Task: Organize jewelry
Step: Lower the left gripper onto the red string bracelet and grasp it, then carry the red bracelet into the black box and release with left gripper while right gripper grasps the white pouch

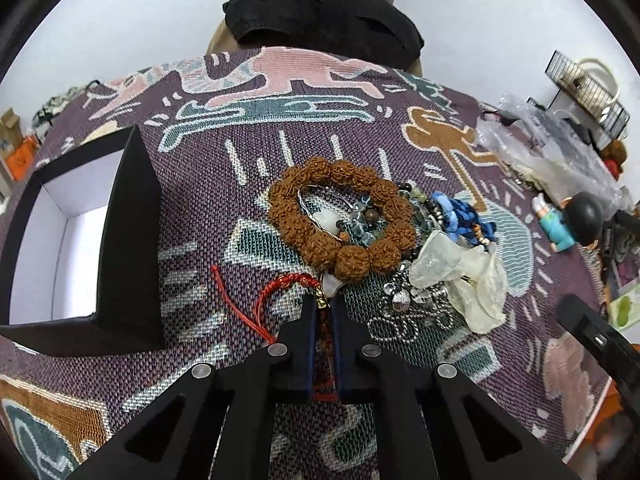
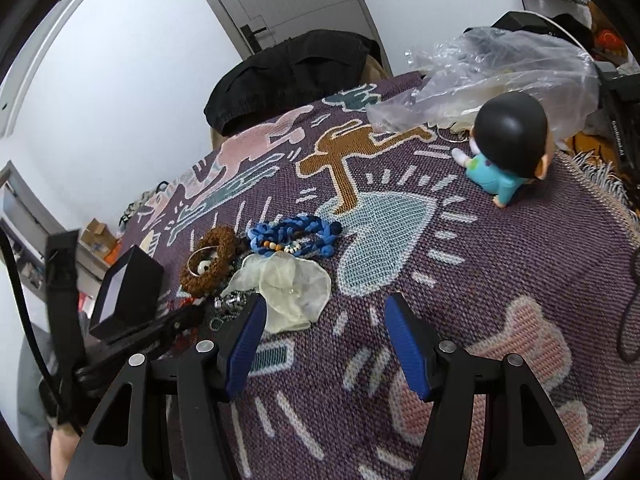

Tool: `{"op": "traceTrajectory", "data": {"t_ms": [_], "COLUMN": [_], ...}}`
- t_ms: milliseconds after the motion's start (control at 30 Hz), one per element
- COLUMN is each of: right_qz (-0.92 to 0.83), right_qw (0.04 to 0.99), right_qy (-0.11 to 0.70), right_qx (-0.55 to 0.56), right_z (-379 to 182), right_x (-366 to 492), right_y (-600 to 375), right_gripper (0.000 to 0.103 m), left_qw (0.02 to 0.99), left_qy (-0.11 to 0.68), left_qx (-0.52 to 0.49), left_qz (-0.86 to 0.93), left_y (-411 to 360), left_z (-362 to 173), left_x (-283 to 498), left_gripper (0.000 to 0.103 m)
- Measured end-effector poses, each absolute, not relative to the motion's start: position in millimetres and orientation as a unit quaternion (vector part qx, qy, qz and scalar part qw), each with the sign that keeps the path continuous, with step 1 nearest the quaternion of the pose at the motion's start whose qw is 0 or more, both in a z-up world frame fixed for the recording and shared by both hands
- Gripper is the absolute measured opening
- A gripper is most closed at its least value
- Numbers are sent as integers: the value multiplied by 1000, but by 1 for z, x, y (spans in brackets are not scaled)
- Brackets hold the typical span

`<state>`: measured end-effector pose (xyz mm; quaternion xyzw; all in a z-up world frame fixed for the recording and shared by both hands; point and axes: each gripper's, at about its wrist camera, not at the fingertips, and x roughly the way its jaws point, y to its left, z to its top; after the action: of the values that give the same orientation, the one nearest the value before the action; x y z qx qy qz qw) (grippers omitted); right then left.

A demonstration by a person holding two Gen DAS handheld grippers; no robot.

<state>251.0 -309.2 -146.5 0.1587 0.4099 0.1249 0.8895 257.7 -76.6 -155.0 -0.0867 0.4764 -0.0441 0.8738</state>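
Observation:
A pile of jewelry lies on the patterned cloth: a brown bead bracelet, a blue braided piece, silver chains, a pale organza pouch. My left gripper is shut on a red cord bracelet with a gold charm, at the pile's near edge. An open black box with a white inside stands to its left. In the right wrist view my right gripper is open and empty, just right of the pouch and the brown bracelet.
A doll in a teal outfit sits at the right with a crumpled clear plastic bag behind it. A chair with black cloth stands past the far edge. The cloth's fringed edge lies at the right.

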Motion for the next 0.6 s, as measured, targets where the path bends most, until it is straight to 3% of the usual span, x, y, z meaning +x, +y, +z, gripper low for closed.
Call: {"op": "traceTrajectory", "data": {"t_ms": [467, 533, 567, 600], "right_qz": [127, 124, 126, 130], "right_qw": [881, 882, 881, 878], "right_qy": [451, 452, 454, 459], "right_qx": [66, 49, 46, 45], "right_z": [-167, -171, -172, -172], "right_x": [276, 278, 278, 280], "right_y": [-266, -261, -260, -260], "right_gripper": [63, 45, 12, 3], "left_qw": [904, 908, 910, 911], "left_qy": [408, 399, 395, 391], "left_qx": [-102, -103, -103, -102], "left_qz": [-75, -79, -79, -79], "left_y": [-55, -50, -47, -45], "left_z": [-101, -92, -90, -87], "left_x": [225, 221, 220, 219], "left_gripper": [7, 7, 7, 7]}}
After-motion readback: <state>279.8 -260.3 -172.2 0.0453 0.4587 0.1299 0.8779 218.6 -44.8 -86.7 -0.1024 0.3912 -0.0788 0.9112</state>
